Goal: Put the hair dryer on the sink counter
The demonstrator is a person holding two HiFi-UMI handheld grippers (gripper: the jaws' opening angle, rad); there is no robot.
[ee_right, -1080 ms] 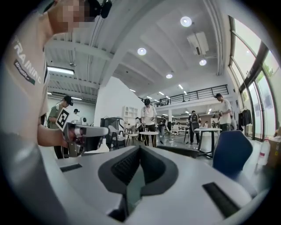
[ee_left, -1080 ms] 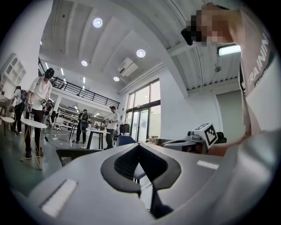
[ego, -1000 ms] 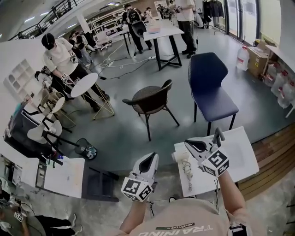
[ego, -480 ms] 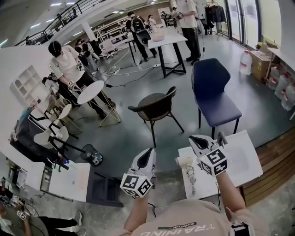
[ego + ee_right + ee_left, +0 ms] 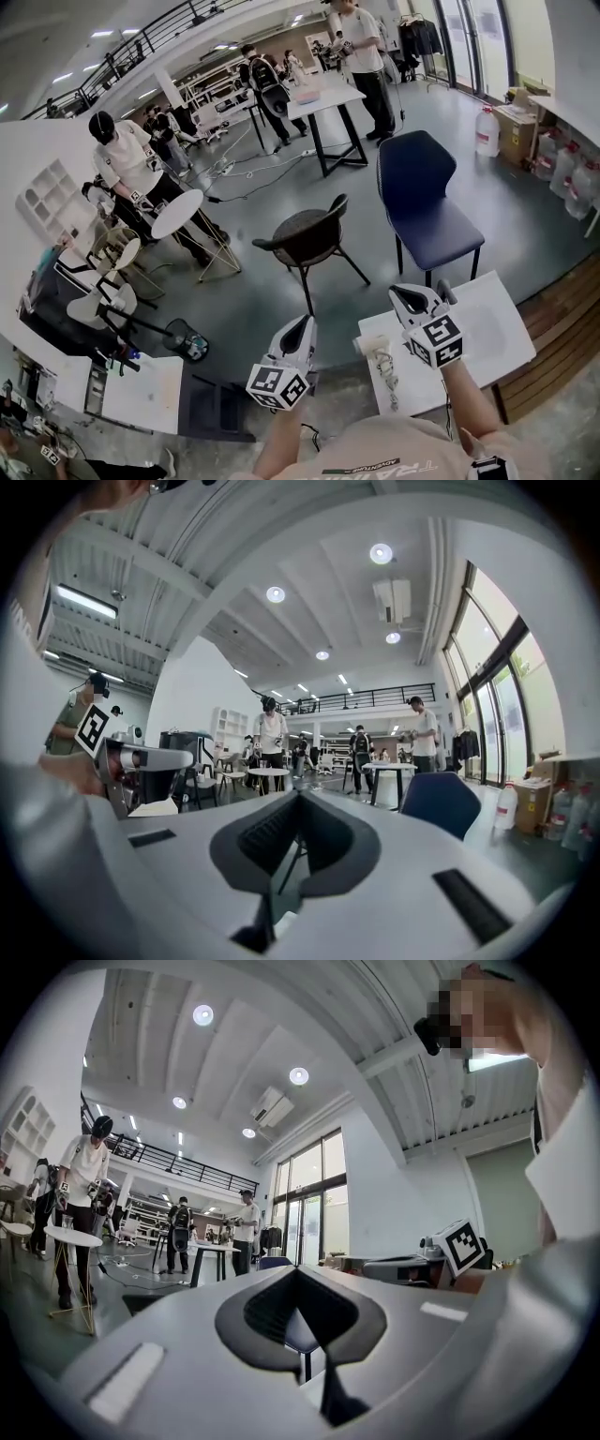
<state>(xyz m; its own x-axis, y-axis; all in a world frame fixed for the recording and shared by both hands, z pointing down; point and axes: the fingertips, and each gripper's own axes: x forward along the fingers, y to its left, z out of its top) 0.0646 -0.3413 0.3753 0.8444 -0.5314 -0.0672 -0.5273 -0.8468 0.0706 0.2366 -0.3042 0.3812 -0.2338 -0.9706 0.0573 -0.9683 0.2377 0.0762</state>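
Note:
A white hair dryer (image 5: 373, 346) lies at the near left edge of the white sink counter (image 5: 492, 323), its cord (image 5: 388, 381) trailing toward me. A dark faucet (image 5: 442, 290) stands on the counter behind my right gripper. My right gripper (image 5: 405, 296) hovers level over the counter's left part, just above and right of the dryer, shut and holding nothing (image 5: 298, 795). My left gripper (image 5: 299, 331) is held level over the floor left of the counter, also shut and holding nothing (image 5: 296, 1270). Each gripper view shows the other gripper off to its side.
A brown chair (image 5: 306, 233) and a blue chair (image 5: 427, 202) stand on the grey floor ahead of the counter. A wooden platform (image 5: 555, 305) lies to the right. A white table (image 5: 129, 392), a standing fan (image 5: 97, 309) and a round table (image 5: 177, 213) are at the left, with several people beyond.
Both grippers have lifted slightly and stay shut. The right one has turned a little over the counter's left part. The hair dryer has not moved.

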